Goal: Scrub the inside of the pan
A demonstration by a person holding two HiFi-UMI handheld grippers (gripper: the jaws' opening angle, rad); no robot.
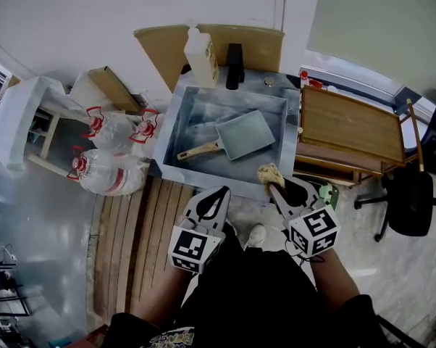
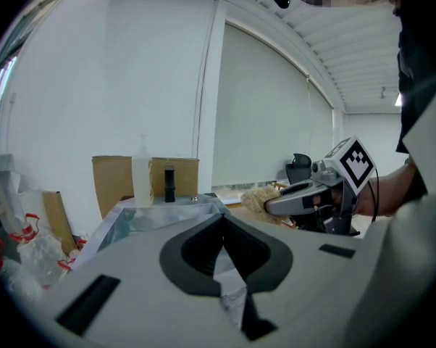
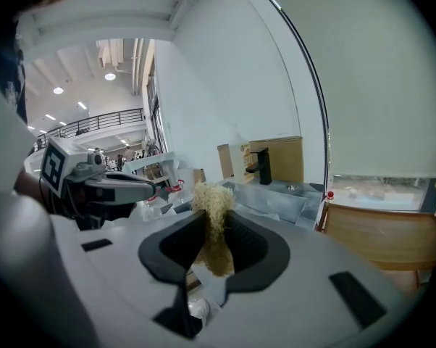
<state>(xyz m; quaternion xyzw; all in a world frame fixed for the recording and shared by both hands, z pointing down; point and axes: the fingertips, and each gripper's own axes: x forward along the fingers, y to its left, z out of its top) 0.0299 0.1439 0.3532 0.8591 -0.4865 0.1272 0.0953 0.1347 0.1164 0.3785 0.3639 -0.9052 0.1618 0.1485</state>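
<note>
A: Item 1, the pan (image 1: pixel 245 134)?
B: 1 grey rectangular pan with a wooden handle (image 1: pixel 198 151). It lies flat in the sink (image 1: pixel 173 118), and the handle points to the near left. Nothing touches it.

A: Item 2, the grippers?
B: 2 on hand. Left gripper (image 2: pixel 222 220): jaws pressed together with nothing between them, held at the near side of the sink. Right gripper (image 3: pixel 216 212): clamped on 1 tan fibrous scrubber (image 3: pixel 212 194), whose tuft stands out past the tips. In the head view the scrubber sits by the sink's near right rim, apart from the pan.

A: Back of the sink?
B: 1 white bottle (image 1: pixel 201 55) and 1 black tap (image 1: pixel 235 65), both upright. A cardboard sheet (image 1: pixel 160 46) stands behind them against the wall.

A: The sides?
B: To the right, 1 wooden table (image 1: pixel 348 125) just beside the sink, and 1 black chair (image 1: pixel 413 194) beyond it. To the left, clear jugs (image 1: pixel 106 171) with red fittings lie on the floor.
</note>
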